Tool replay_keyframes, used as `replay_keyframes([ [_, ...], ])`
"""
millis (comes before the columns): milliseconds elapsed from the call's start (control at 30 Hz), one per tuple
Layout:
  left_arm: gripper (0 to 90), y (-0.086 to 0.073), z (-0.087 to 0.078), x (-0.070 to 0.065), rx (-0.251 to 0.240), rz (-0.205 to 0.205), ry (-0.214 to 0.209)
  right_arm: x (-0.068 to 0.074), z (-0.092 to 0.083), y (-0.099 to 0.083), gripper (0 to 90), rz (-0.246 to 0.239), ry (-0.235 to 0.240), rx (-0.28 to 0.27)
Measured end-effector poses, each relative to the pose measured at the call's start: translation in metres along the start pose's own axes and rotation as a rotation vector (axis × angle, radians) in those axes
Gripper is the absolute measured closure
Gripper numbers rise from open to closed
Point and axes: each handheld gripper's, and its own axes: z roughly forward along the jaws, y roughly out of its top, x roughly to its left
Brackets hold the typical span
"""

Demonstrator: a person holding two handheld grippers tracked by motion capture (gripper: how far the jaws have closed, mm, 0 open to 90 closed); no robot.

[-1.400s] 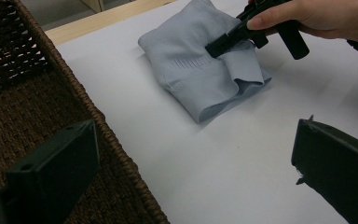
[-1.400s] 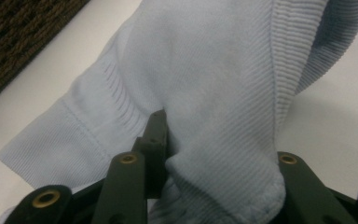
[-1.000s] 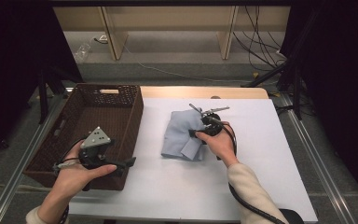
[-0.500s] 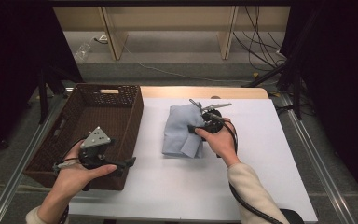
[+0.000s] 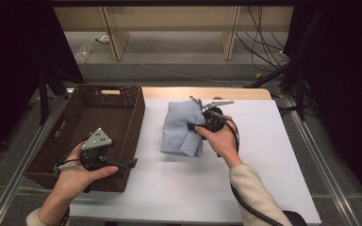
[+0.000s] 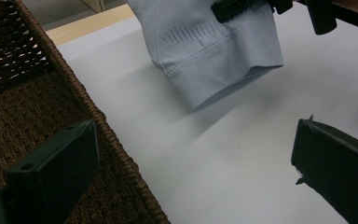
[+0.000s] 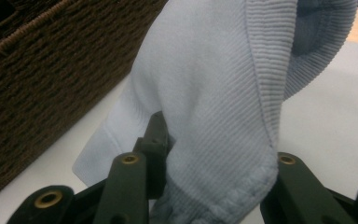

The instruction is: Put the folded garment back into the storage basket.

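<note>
A light blue garment [image 5: 180, 126] hangs bunched over the white table [image 5: 259, 188], just right of the basket. My right gripper [image 5: 194, 128] is shut on a fold of it; in the right gripper view the ribbed cloth [image 7: 214, 93] is pinched between the jaws of that gripper [image 7: 214, 186]. The garment's hem [image 6: 214, 51] hangs a little above the table in the left gripper view, with the right gripper [image 6: 242, 5] at its top. My left gripper [image 5: 125, 165] stands open over the basket's near right corner, and nothing lies between the wide-set jaws of this gripper [image 6: 193, 172].
A dark brown woven basket [image 5: 75, 136] stands at the table's left side, its wall [image 7: 51, 56] close beside the garment. A wooden strip [image 5: 207, 92] runs along the table's far edge. Cables [image 5: 264, 56] lie on the floor beyond.
My right gripper has risen with the garment, which now hangs more upright and bunched. The left gripper has stayed where it was.
</note>
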Motion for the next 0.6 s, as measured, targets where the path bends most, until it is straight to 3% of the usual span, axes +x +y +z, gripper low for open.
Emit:
replay_keyframes([
  [600, 0.4, 0.000, 0.000, 0.000, 0.002, -0.002, 0.000, 0.014, -0.009, 0.013, 63.9, -0.018, 0.008, -0.032],
])
